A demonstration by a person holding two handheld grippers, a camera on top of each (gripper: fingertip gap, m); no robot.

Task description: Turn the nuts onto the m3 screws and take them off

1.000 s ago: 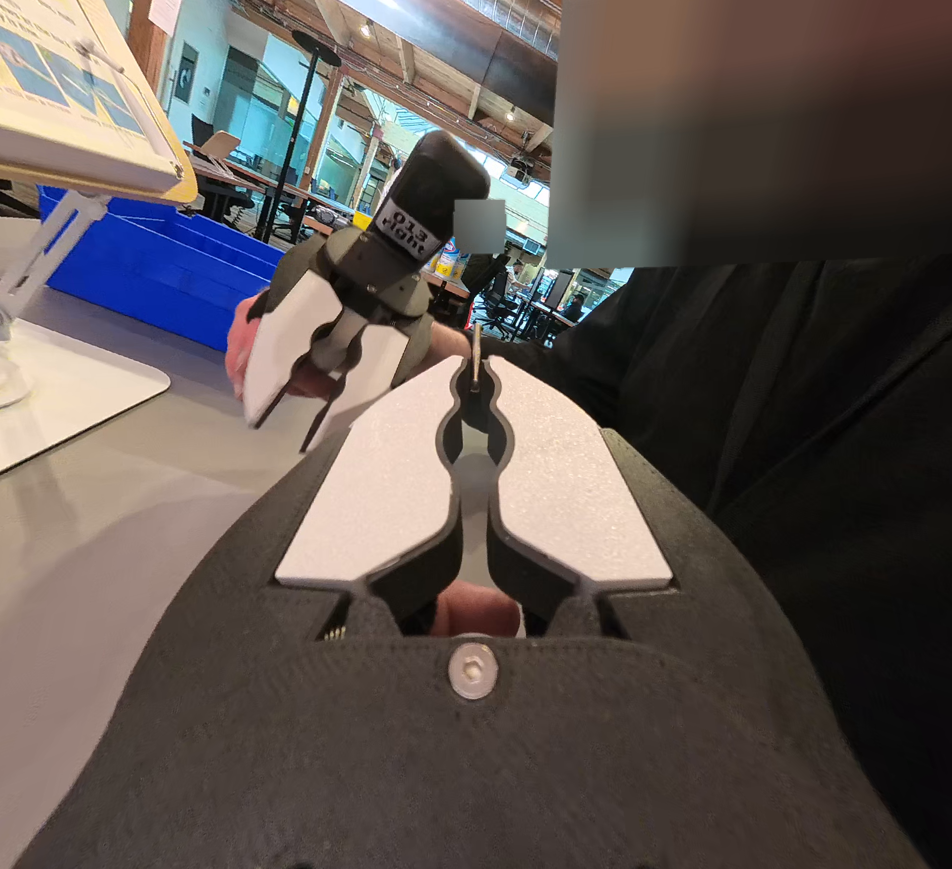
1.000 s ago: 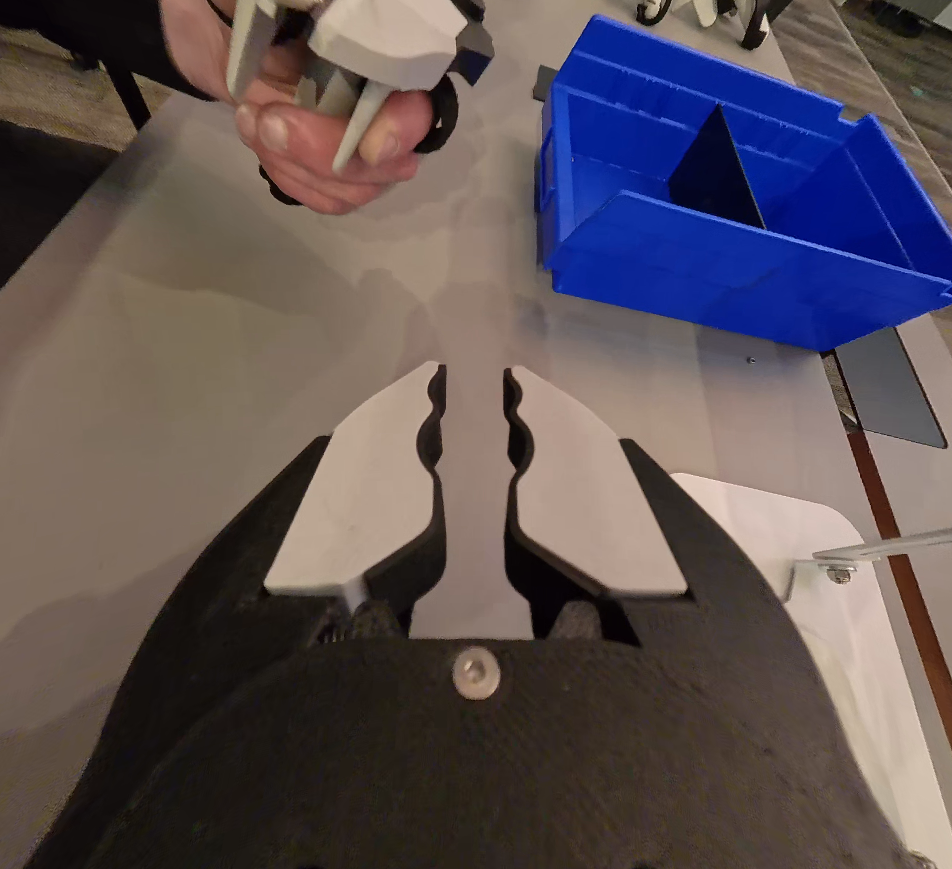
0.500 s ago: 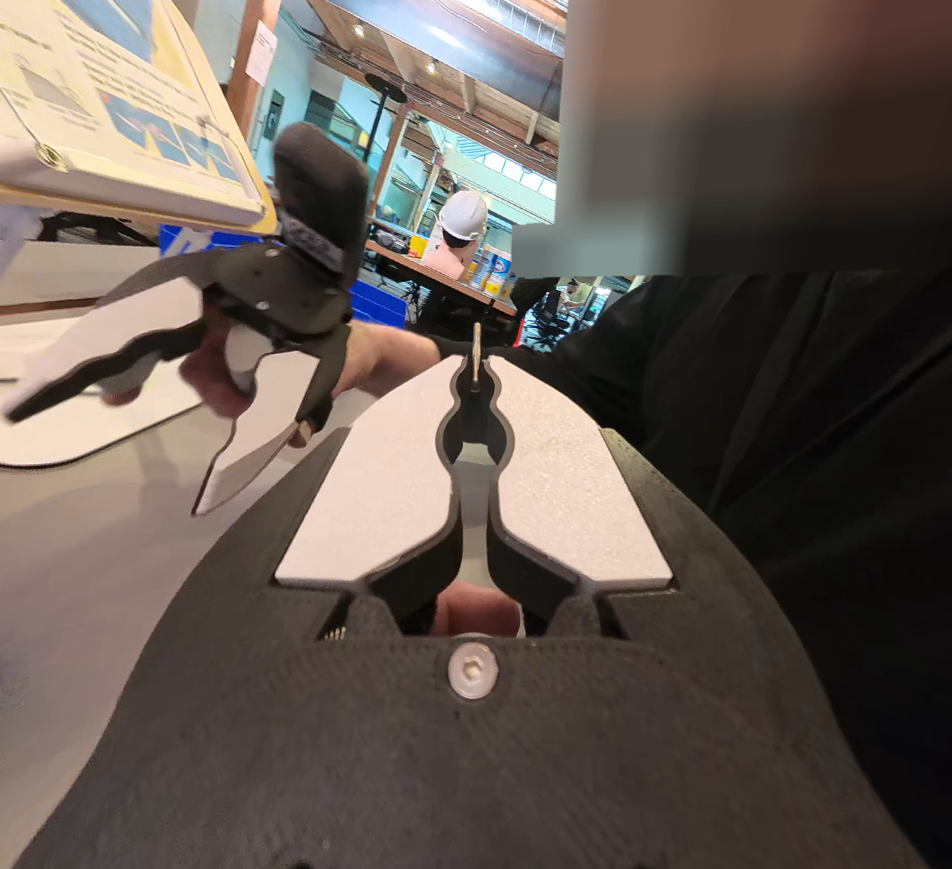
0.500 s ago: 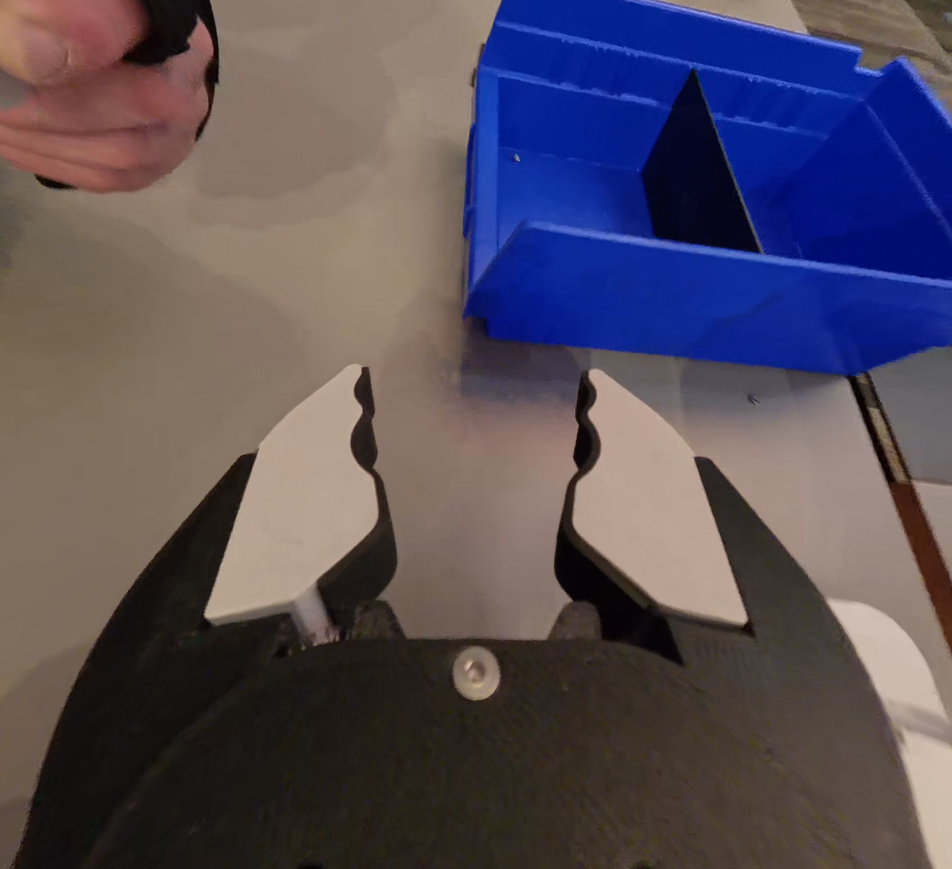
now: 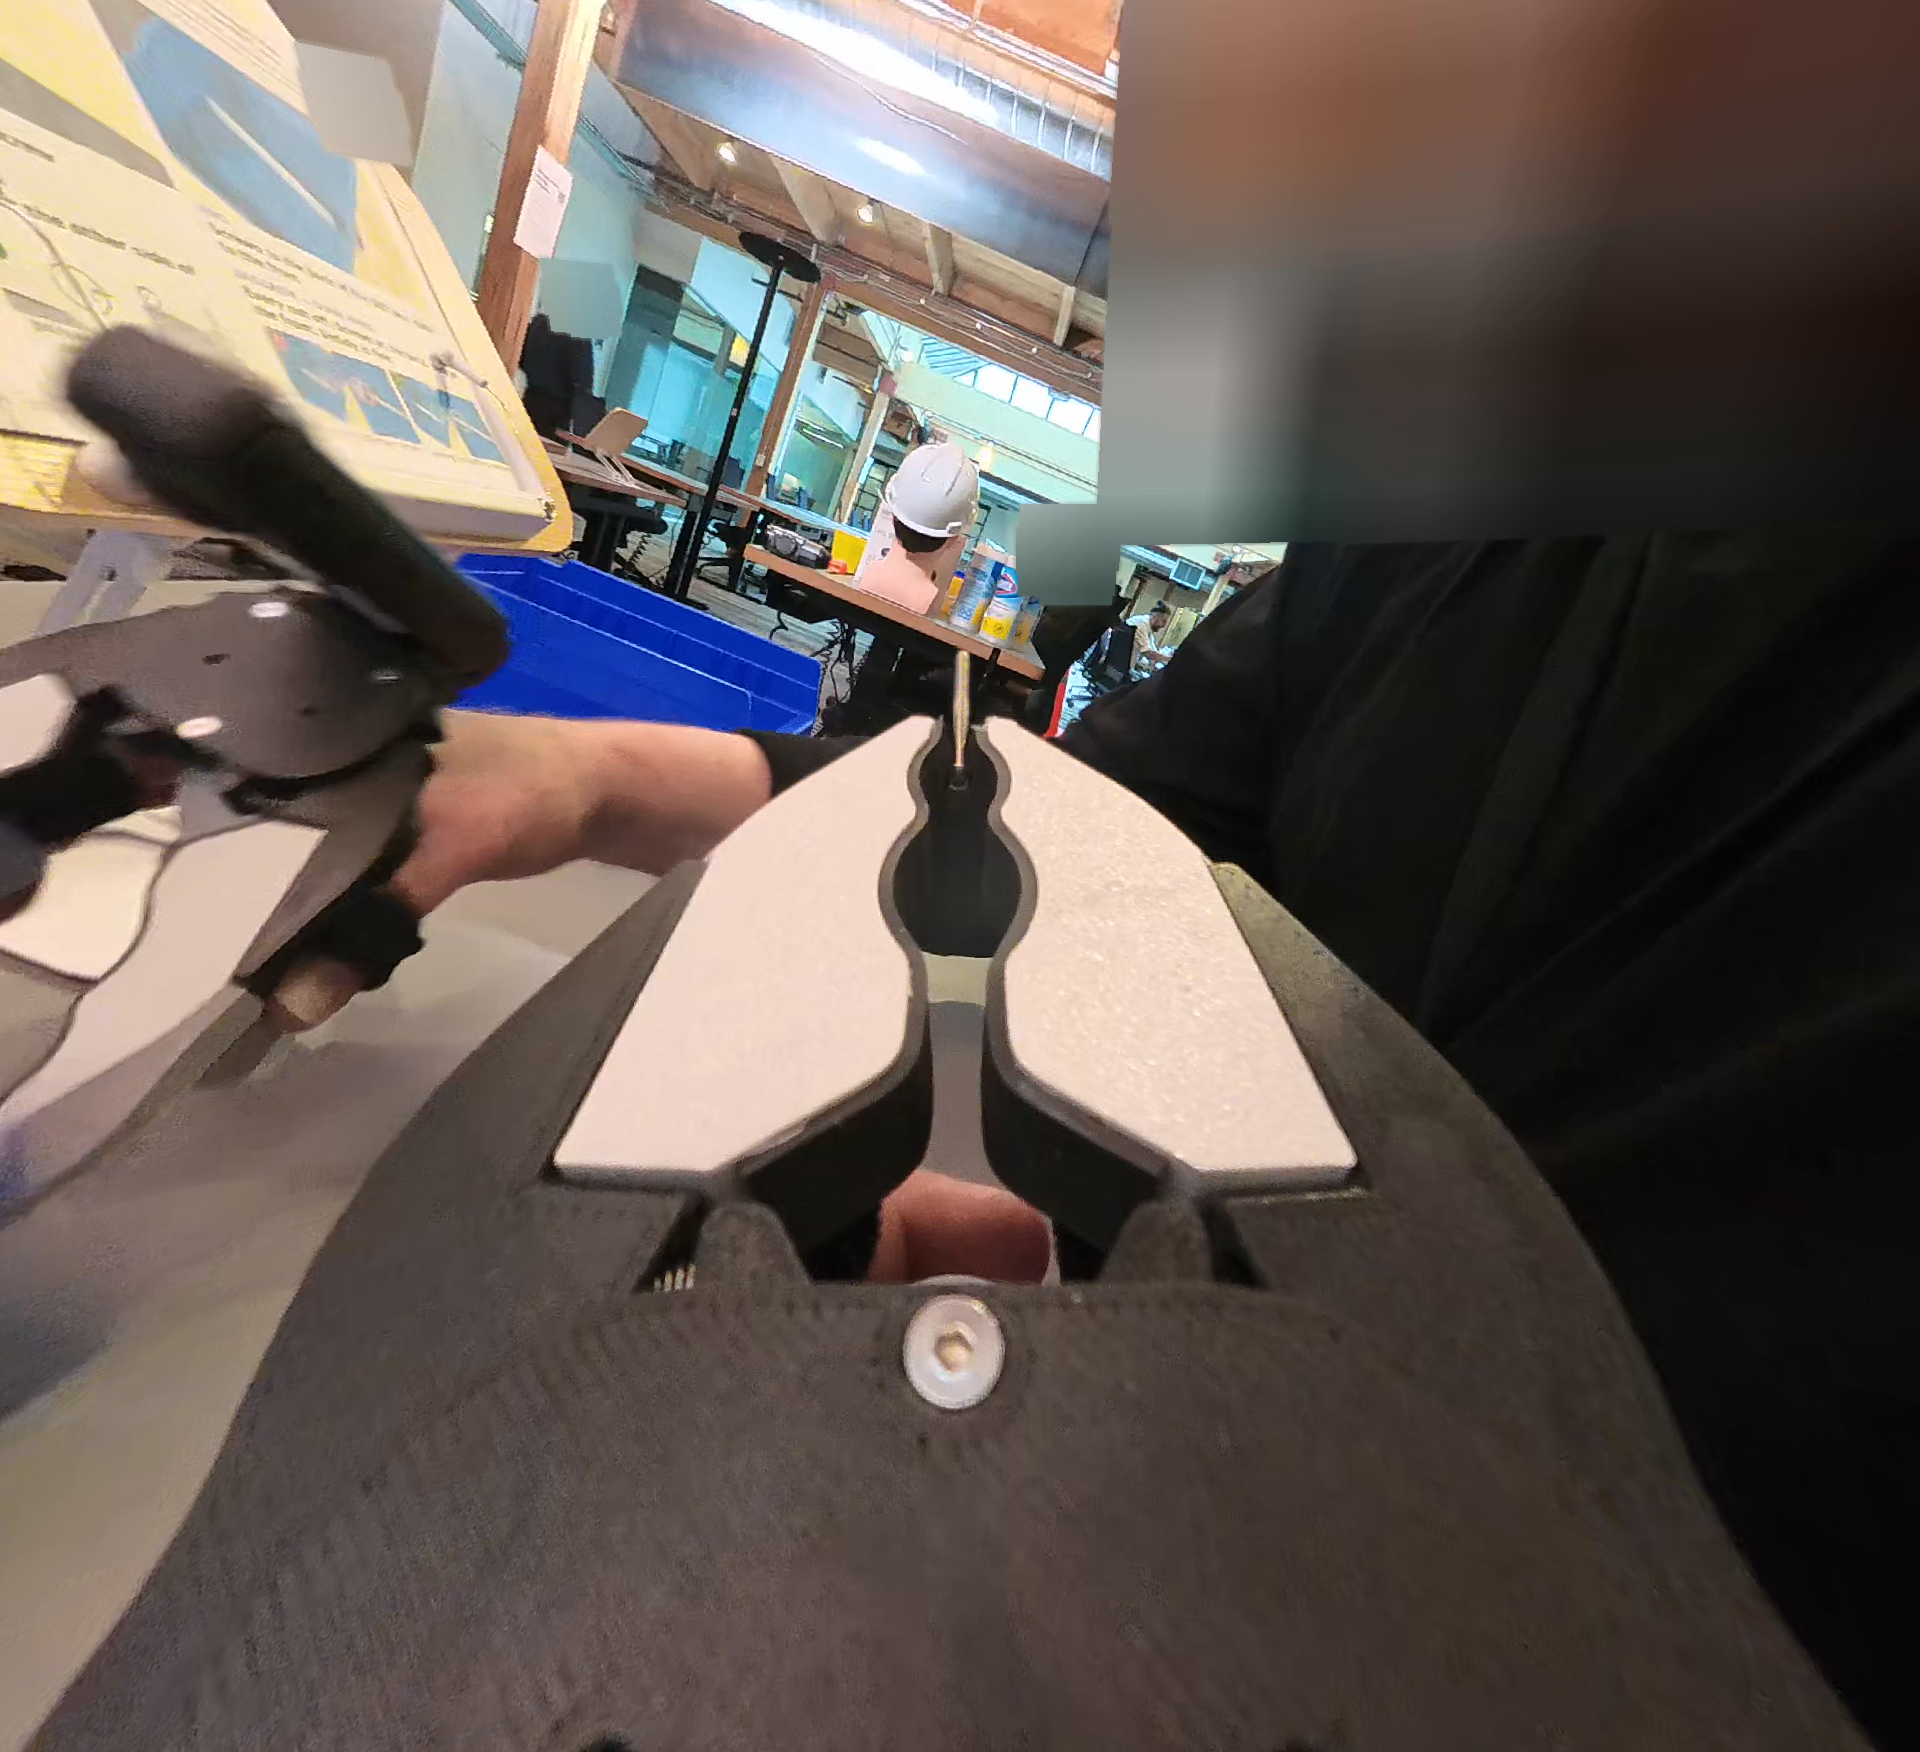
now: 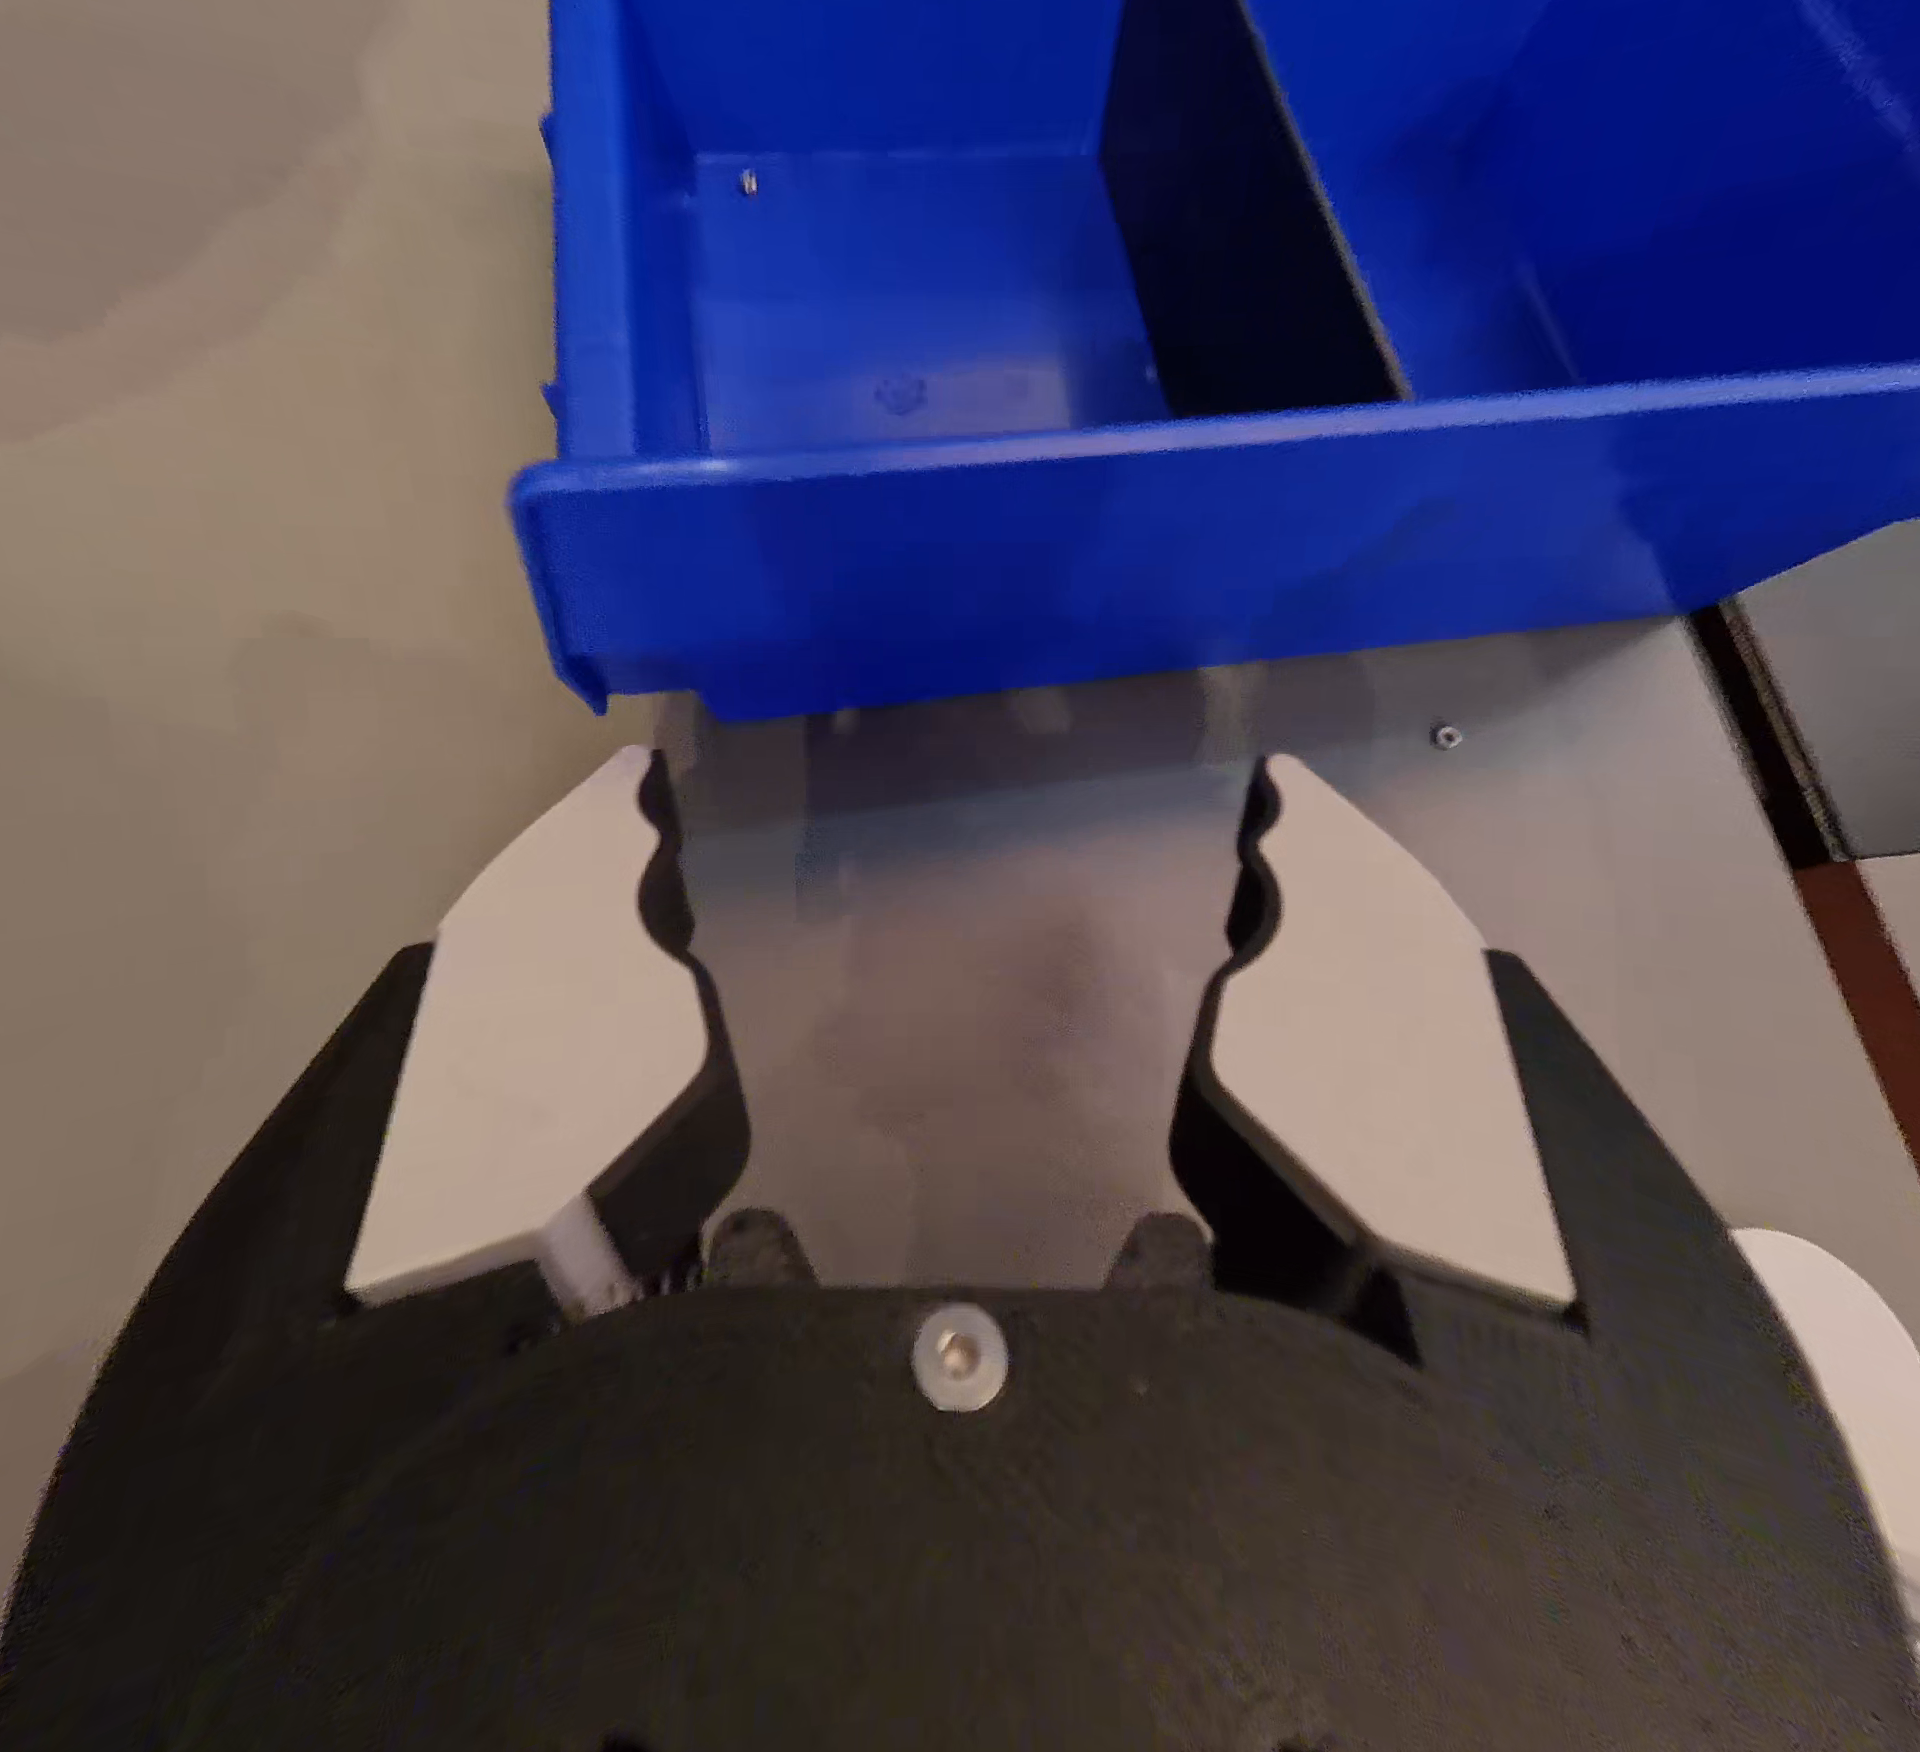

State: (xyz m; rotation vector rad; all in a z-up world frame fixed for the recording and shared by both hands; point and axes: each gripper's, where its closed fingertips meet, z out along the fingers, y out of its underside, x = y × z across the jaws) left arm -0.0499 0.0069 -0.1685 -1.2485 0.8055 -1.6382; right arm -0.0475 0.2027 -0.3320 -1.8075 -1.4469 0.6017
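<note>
Between the tips of the left gripper [image 5: 958,734] stands a thin metal screw [image 5: 962,703], clamped upright with its shaft rising just above the two white fingers [image 5: 790,954]; the jaws are closed on it, meeting at the tip and leaving only the scalloped hollow behind. Whether a nut sits on the shaft cannot be told. Behind the left gripper is the dark sleeve [image 5: 1507,819] of the person holding it. To its left, blurred, the right gripper [image 5: 125,871] appears in the person's hand [image 5: 540,809], angled downward over the grey table [image 5: 156,1287].

Seen from its own camera, the right gripper [image 6: 951,772] is spread wide, its white fingers [image 6: 540,1006] well apart with nothing between them but bare table [image 6: 208,559]. Just beyond its fingertips lies the near wall of a blue bin [image 6: 1039,580], split by a dark divider [image 6: 1247,227] into two compartments. On the floor of the left compartment, near its far left corner, rests a single small metal piece [image 6: 749,182], too small to identify as nut or screw. A second small metal piece [image 6: 1445,736], ring-like, lies on the table outside the bin, right of the right fingertip and close to the bin's front wall. A white rounded plate [image 6: 1081,1318] shows at the lower right edge.

In the left wrist view, a tilted instruction board [image 5: 208,248] stands above the bin [image 5: 644,653], with an open workshop hall behind.
</note>
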